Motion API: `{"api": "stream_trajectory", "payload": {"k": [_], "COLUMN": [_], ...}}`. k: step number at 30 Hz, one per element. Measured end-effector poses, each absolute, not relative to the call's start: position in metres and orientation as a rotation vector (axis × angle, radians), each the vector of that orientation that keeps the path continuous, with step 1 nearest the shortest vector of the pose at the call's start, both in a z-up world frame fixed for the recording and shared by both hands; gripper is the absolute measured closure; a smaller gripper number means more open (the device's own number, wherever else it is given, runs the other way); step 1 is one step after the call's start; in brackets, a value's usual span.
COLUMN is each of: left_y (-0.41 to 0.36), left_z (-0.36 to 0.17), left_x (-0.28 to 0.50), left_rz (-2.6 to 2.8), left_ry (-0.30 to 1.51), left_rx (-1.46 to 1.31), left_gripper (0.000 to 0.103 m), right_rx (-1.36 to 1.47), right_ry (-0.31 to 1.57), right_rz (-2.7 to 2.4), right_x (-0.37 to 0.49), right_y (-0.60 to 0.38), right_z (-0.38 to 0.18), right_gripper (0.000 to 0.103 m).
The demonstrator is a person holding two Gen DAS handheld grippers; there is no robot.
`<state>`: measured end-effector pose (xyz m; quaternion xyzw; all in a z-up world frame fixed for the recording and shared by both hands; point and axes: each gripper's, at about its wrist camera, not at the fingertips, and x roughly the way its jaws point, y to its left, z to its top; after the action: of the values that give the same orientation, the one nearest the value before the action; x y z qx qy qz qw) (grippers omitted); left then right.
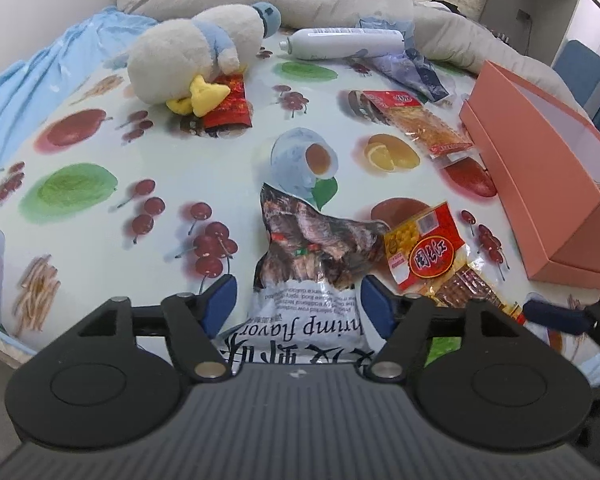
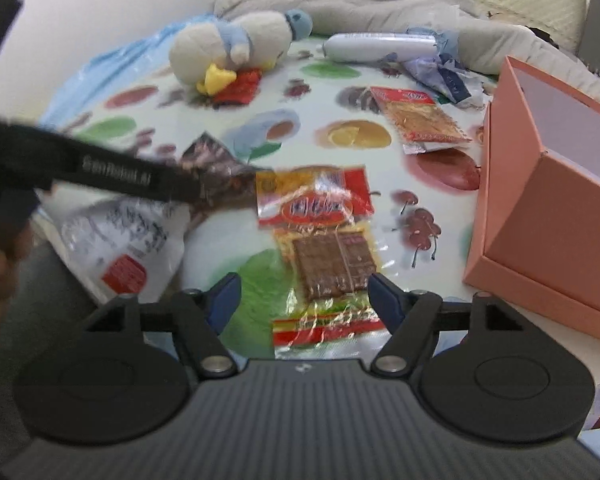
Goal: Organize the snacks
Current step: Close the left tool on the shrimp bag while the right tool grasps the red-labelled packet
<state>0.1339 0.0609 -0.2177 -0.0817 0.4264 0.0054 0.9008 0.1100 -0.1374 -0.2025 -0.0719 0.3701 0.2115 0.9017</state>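
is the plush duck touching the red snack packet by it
Touching: in the left wrist view the plush duck lies on the red snack packet, its yellow feet overlapping it.

Both wrist cameras look steeply down and forward from close above the fruit-print tablecloth [image 1: 148, 148], sharing the shrimp snack bag [image 1: 312, 248], plush duck [image 2: 228, 46] and pink box [image 2: 540, 184].

The table's [image 1: 100, 152] left half lies open for passage. A box [image 1: 540, 184] blocks the right edge; a plush [image 1: 188, 60] and bottle [image 1: 340, 42] crowd the far edge.
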Motion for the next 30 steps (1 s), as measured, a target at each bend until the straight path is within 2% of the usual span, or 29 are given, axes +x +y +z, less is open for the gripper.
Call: {"api": "stream_trajectory", "payload": {"k": [1,2,11,16,20,22,24,26,30], "left_y": [0.062,0.063,0.060,0.056,0.056,0.056,0.057,0.059,0.063], "left_z": [-0.219,-0.220,-0.233,-0.244,-0.245,-0.245,-0.244,-0.243,-0.239], "left_x": [0.134,0.134,0.142,0.147,0.148,0.147,0.146,0.146,0.143], "left_rz": [0.010,0.006,-0.042,-0.050,-0.049,-0.047,-0.044,-0.046,-0.035], "left_ry": [0.882,0.877,0.865,0.877,0.869,0.864,0.860,0.858,0.854], "left_rx": [-0.174,-0.169,-0.135,-0.121,-0.132,-0.134,-0.137,-0.149,-0.174], "left_gripper": [0.027,0.027,0.028,0.033,0.038,0.045,0.048,0.051,0.053], "right_rx": [-0.134,-0.122,-0.068,-0.113,-0.177,-0.183,-0.171,-0.189,-0.168], "right_ry": [0.765,0.766,0.868,0.877,0.873,0.878,0.877,0.867,0.876], "right_rz": [0.437,0.440,0.362,0.386,0.426,0.452,0.486,0.490,0.462], "right_x": [0.114,0.117,0.162,0.165,0.160,0.158,0.156,0.150,0.149], "right_y": [-0.140,-0.143,-0.154,-0.146,-0.136,-0.132,-0.130,-0.125,-0.123], "right_z": [-0.202,-0.201,-0.223,-0.230,-0.231,-0.229,-0.229,-0.227,-0.222], "right_gripper": [0.022,0.019,0.019,0.017,0.023,0.025,0.031,0.042,0.050]}}
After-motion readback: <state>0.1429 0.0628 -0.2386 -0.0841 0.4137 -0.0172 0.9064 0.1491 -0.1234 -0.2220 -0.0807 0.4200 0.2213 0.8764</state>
